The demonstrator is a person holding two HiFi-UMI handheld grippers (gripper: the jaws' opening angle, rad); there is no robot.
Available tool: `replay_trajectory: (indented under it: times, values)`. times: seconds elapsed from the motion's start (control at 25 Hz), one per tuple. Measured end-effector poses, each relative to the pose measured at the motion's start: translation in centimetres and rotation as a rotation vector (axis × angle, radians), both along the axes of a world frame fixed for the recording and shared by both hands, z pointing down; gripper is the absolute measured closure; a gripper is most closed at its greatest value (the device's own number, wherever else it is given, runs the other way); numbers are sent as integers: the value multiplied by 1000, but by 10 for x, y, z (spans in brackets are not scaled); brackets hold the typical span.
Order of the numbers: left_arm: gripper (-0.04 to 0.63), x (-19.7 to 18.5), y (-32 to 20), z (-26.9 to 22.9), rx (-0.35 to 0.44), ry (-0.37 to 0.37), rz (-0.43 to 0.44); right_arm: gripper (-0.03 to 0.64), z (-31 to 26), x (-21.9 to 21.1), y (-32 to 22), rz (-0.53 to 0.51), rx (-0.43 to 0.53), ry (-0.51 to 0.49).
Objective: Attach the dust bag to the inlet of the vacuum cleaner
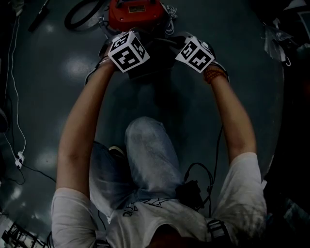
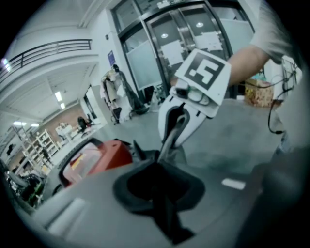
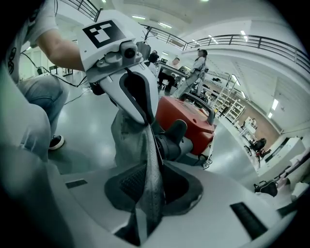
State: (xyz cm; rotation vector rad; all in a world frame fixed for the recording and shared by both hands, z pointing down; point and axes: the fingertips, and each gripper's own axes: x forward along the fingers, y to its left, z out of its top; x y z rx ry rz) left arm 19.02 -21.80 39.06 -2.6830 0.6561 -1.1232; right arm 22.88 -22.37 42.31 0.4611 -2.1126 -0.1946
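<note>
The grey fabric dust bag [image 3: 145, 160] hangs stretched between my two grippers. In the right gripper view, my right gripper [image 3: 147, 196] is shut on one edge of the bag, and the left gripper [image 3: 128, 89] grips the far edge. Just behind the bag are the red vacuum cleaner [image 3: 191, 118] and its black inlet [image 3: 172, 140]. In the left gripper view, my left gripper [image 2: 162, 193] is shut on a dark fold of the bag, with the right gripper [image 2: 181, 118] opposite and the vacuum cleaner [image 2: 99, 157] to the left. The dark head view shows both grippers [image 1: 131, 57] [image 1: 193, 54] in front of the vacuum cleaner [image 1: 133, 12].
The person kneels on a glossy grey floor [image 1: 58, 63]. A black hose [image 1: 80, 14] curls left of the vacuum, and a white cable [image 1: 17, 121] runs along the left. People, shelves and desks [image 3: 227, 97] stand further off in the hall.
</note>
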Motion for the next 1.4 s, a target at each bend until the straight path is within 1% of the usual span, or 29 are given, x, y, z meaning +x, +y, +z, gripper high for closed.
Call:
replay_trajectory:
  times: [0.08, 0.12, 0.16, 0.2, 0.24, 0.28, 0.36, 0.44, 0.48, 0.56, 0.6, 0.64, 0.72, 0.8, 0.88, 0.96, 1.04, 1.12, 1.4]
  values:
    - [560, -2, 0, 0, -4, 5, -9, 549, 0, -2, -1, 3, 6, -3]
    - [546, -4, 0, 0, -3, 13, -20, 544, -2, -1, -2, 9, 12, -9]
    - [511, -5, 0, -2, 3, 25, -37, 515, -5, 0, -4, 24, 20, -24]
    - [468, -7, 1, -5, 10, 43, -57, 478, -9, 4, -5, 46, 28, -51]
    - [436, -10, 1, -9, 20, 66, -81, 455, -16, 9, -6, 76, 35, -88]
    - [422, -13, 3, -14, 35, 93, -110, 440, -24, 15, -6, 111, 47, -131]
    - [420, -24, 8, -31, 89, 159, -179, 430, -46, 27, -5, 192, 98, -228]
    - [430, -35, 22, -54, 160, 246, -252, 430, -77, 34, 3, 282, 184, -341]
    - [465, -41, 31, -65, 193, 290, -286, 431, -93, 33, 10, 327, 226, -404]
    - [571, -51, 48, -84, 236, 379, -353, 443, -121, 20, 28, 409, 272, -550]
    - [591, -55, 56, -90, 240, 425, -387, 508, -129, 7, 38, 445, 273, -628]
    - [591, -59, 62, -93, 234, 470, -425, 550, -133, -6, 48, 483, 261, -707]
    - [592, -65, 70, -93, 203, 543, -503, 586, -133, -31, 65, 562, 210, -855]
    - [592, -67, 74, -86, 175, 572, -553, 604, -124, -48, 79, 640, 159, -957]
    - [592, -69, 76, -77, 156, 578, -589, 606, -115, -58, 88, 676, 153, -984]
    - [592, -70, 78, -68, 128, 584, -609, 606, -115, -64, 90, 666, 190, -966]
    - [592, -70, 79, -61, 112, 578, -599, 606, -119, -67, 87, 669, 235, -955]
    - [592, -72, 80, -61, 116, 571, -587, 606, -117, -71, 87, 670, 259, -929]
    - [592, -67, 77, -63, 107, 586, -576, 606, -115, -69, 86, 667, 270, -912]
